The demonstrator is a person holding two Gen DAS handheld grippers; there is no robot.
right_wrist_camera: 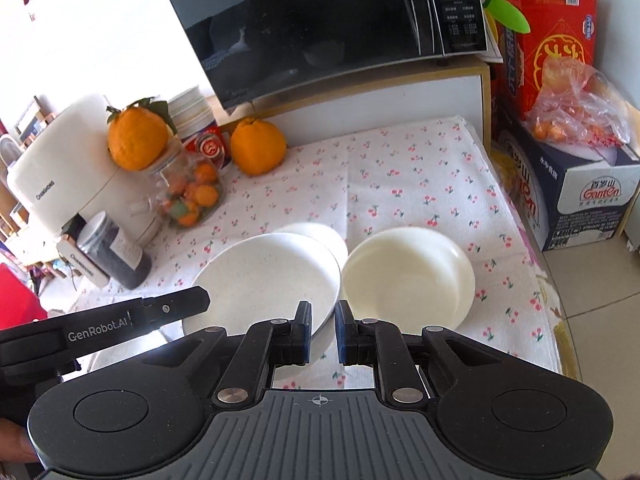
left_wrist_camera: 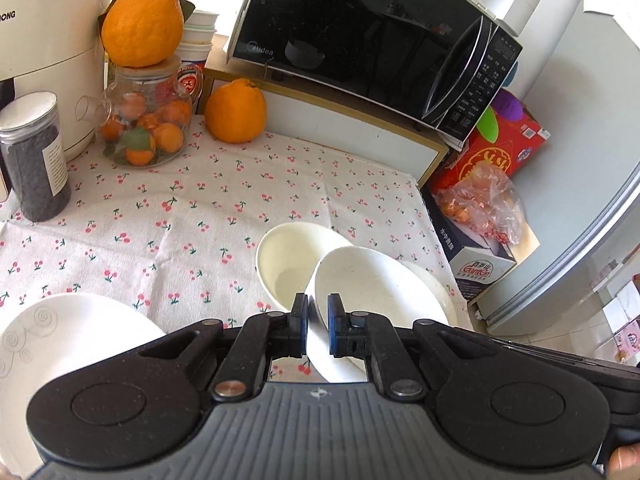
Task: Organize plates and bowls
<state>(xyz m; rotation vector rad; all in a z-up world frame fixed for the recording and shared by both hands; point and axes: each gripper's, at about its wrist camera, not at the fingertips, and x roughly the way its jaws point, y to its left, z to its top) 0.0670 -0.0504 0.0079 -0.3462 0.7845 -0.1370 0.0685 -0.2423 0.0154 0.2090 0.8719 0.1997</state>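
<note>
Speckled bowl [left_wrist_camera: 372, 284] sits tilted at the desk's [left_wrist_camera: 168, 208] near right edge, its rim pinched between our left gripper's [left_wrist_camera: 317, 314] fingers; it leans against the cream bowl [left_wrist_camera: 288, 264]. From the right wrist view, a cream plate [right_wrist_camera: 404, 276] lies just beside the speckled bowl. Our right gripper [right_wrist_camera: 323, 320] hovers by that rim, fingers slightly spread, holding nothing. White patterned plate [left_wrist_camera: 60, 336] sits near left. Microwave [left_wrist_camera: 360, 32] at the back.
</note>
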